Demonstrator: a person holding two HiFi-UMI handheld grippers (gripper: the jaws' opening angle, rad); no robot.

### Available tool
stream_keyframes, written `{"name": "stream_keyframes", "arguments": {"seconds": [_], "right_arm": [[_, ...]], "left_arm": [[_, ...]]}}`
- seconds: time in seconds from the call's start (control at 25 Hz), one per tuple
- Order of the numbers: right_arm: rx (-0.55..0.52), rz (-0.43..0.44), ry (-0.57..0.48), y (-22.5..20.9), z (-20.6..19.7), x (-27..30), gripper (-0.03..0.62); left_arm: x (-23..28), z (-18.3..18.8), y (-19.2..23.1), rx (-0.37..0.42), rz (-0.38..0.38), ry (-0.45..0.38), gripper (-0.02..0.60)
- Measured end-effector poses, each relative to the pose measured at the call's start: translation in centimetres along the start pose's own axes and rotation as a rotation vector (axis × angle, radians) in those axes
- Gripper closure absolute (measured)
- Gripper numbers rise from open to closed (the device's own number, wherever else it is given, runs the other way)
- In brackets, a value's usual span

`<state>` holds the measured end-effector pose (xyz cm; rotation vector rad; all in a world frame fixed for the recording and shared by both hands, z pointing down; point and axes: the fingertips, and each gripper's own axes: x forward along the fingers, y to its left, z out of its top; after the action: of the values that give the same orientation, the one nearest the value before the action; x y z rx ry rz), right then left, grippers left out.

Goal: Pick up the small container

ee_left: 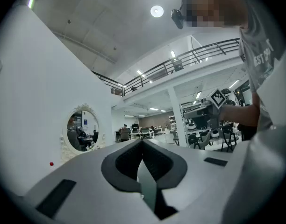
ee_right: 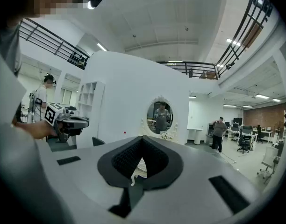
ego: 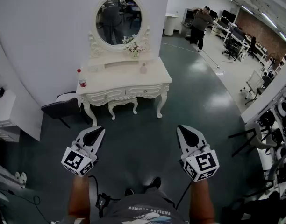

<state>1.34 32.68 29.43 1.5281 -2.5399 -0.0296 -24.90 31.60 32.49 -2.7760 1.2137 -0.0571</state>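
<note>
both grippers are held low in front of the person, well apart from the white dressing table (ego: 154, 80) across the dark green floor (ego: 143, 125). the left gripper (ego: 99, 132) has its jaws pressed together with nothing between them, and its own view shows the two dark pads meeting at the tip. the right gripper (ego: 182, 130) is the same, jaws together and empty. the small container (ego: 143, 68) looks to be the pale pinkish thing standing upright toward the back middle of the table top, just below the oval mirror (ego: 118, 21) and near the flowers (ego: 133, 48). a taller bottle with a red cap (ego: 81, 78) stands well apart from it at the table's left edge. from this far off the container's material is too small to tell. by its size it is probably light and easy to tip, and if it is glass or smooth plastic it could slip or knock over against the mirror base. a sensible hold would be across its body, low to middle, jaws opened first and brought in from the front, closing gently and squarely so it does not squirt out. nothing of the pickup has begun; the approach to the table comes first.
</note>
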Motion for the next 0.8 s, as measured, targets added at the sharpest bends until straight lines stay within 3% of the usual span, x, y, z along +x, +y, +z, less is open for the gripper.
{"name": "stream_keyframes", "arguments": {"seconds": [0.48,0.8], "right_arm": [[-0.003,0.046,-0.016,-4.0,-0.5,1.5,0.569],[0.084,0.134,-0.063,-9.6,-1.5,3.7,0.568]], "left_arm": [[4.1,-0.7,-0.7,-0.002,0.02,0.014,0.565],[9.0,-0.9,-1.5,-0.005,0.083,0.044,0.565]]}}
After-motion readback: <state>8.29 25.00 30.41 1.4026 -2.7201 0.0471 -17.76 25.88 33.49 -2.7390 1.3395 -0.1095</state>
